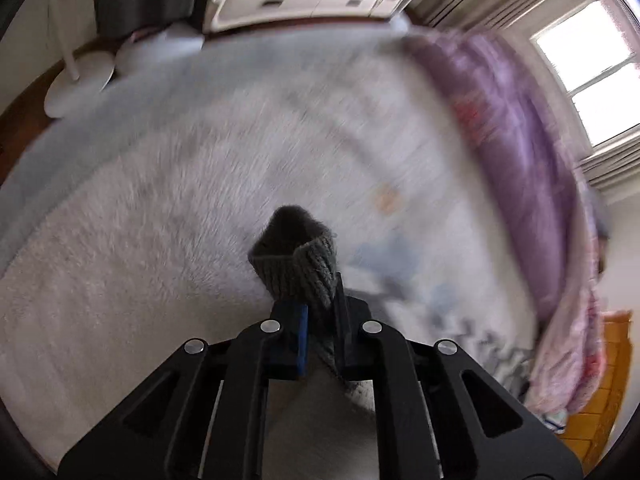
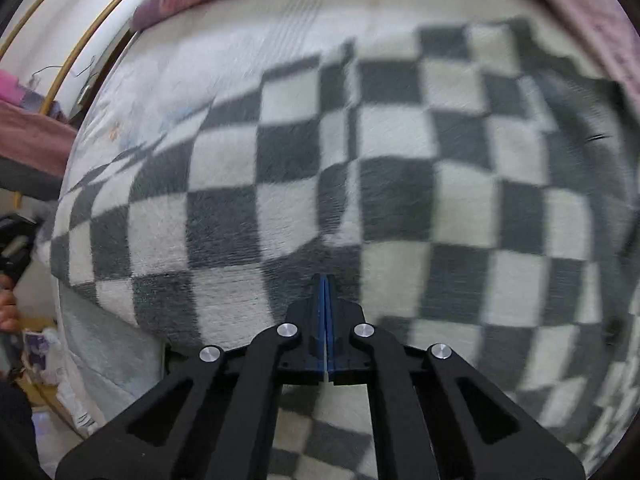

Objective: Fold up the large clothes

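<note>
The left gripper (image 1: pixel 318 320) pinches a grey ribbed knit cuff (image 1: pixel 298 262), the end of a sleeve or hem of the garment; the cuff stands up in a bunched loop just past the fingertips, and more grey fabric trails back between the fingers toward the camera. Beyond the cuff lies the bed (image 1: pixel 160 208), covered in a pale, fuzzy white sheet with faint pastel prints, blurred by motion. A purple quilt (image 1: pixel 516 152) is heaped along the bed's right side, with pink floral fabric hanging off its near end. Past the bed's far edge sit a white drawer unit (image 1: pixel 300 6) and two round white stand bases (image 1: pixel 80 84) on a wooden floor. A bright window (image 1: pixel 592 80) is at the upper right.

The right gripper (image 2: pixel 325 312) has its blue-padded fingers pressed together with no visible gap; whether any cloth is caught between them cannot be told. It sits just above the checkered garment (image 2: pixel 360 184), a large fleecy piece in dark grey and cream squares, spread across most of the bed with a vertical seam or opening down its middle. The pale sheet shows at the upper left, and the purple quilt runs along the far edge. At the far left edge, part of a black device and a bit of skin are visible, too blurred to identify.
</note>
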`<state>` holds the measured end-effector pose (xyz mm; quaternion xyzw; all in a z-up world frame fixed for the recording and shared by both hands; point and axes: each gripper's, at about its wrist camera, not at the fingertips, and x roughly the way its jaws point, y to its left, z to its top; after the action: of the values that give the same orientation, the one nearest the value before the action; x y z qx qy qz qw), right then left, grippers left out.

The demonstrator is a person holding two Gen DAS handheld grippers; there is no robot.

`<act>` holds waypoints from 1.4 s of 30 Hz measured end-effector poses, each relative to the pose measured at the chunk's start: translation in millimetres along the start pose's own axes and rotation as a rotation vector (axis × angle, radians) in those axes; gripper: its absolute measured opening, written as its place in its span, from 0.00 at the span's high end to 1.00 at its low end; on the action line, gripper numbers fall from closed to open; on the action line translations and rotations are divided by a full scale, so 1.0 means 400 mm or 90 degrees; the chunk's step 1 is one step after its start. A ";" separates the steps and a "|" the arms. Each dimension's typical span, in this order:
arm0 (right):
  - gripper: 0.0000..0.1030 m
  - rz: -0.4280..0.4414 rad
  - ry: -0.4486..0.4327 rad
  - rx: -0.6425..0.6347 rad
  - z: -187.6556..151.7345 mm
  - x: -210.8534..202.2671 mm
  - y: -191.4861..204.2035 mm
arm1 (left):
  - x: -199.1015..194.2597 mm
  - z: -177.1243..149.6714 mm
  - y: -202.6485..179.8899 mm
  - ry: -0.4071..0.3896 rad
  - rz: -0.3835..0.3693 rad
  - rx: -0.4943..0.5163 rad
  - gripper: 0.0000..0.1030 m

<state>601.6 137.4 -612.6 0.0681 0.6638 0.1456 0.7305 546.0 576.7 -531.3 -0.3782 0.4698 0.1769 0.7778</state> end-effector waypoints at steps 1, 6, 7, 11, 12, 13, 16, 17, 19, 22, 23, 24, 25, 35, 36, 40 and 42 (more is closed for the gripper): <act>0.99 0.007 0.023 0.016 0.002 0.037 -0.013 | -0.025 -0.003 -0.007 -0.008 -0.017 -0.004 0.91; 1.00 0.021 0.048 -0.007 0.020 0.055 -0.022 | -0.111 -0.045 -0.089 -0.063 -0.038 0.023 0.91; 1.00 0.039 0.052 -0.005 0.022 0.046 -0.029 | -0.152 -0.062 -0.138 -0.084 -0.061 0.043 0.91; 1.00 0.193 -0.019 0.070 -0.005 -0.091 -0.126 | -0.256 -0.139 -0.363 -0.124 -0.122 0.153 0.91; 1.00 0.203 -0.047 0.078 -0.022 -0.141 -0.162 | -0.268 -0.154 -0.409 -0.125 -0.138 0.172 0.91; 1.00 0.214 -0.085 0.087 -0.050 -0.209 -0.214 | -0.274 -0.180 -0.470 -0.125 -0.155 0.198 0.91; 0.99 0.180 -0.171 0.096 -0.131 -0.367 -0.368 | -0.275 -0.314 -0.695 -0.128 -0.196 0.302 0.91; 0.99 0.158 -0.193 0.097 -0.155 -0.408 -0.414 | -0.258 -0.362 -0.757 -0.122 -0.204 0.323 0.91; 0.98 0.090 -0.243 0.109 -0.212 -0.518 -0.553 | -0.206 -0.460 -0.878 -0.091 -0.208 0.357 0.91; 0.96 0.024 -0.309 0.143 -0.297 -0.653 -0.734 | -0.102 -0.631 -1.027 -0.029 -0.227 0.375 0.91; 0.96 0.002 -0.334 0.156 -0.334 -0.704 -0.802 | -0.073 -0.679 -1.064 -0.016 -0.220 0.384 0.91; 0.96 -0.027 -0.357 0.174 -0.368 -0.747 -0.872 | -0.034 -0.736 -1.101 0.003 -0.212 0.389 0.92; 0.95 -0.042 -0.361 0.199 -0.393 -0.773 -0.947 | 0.010 -0.816 -1.147 0.016 -0.201 0.414 0.92; 0.20 -0.036 -0.367 0.507 -0.621 -0.793 -1.573 | 0.303 -1.228 -1.221 0.185 -0.115 0.485 0.91; 0.20 -0.016 -0.370 0.568 -0.650 -0.772 -1.634 | 0.312 -1.243 -1.214 0.180 -0.104 0.486 0.91; 0.19 0.012 -0.394 0.690 -0.725 -0.735 -1.781 | 0.357 -1.286 -1.212 0.202 -0.068 0.496 0.83; 0.19 0.039 -0.382 0.725 -0.739 -0.700 -1.831 | 0.370 -1.312 -1.209 0.216 -0.079 0.490 0.57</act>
<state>377.2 -669.8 -593.4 0.5017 0.4016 -0.2345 0.7294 611.0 -146.2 -598.4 -0.1119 0.5994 -0.1234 0.7829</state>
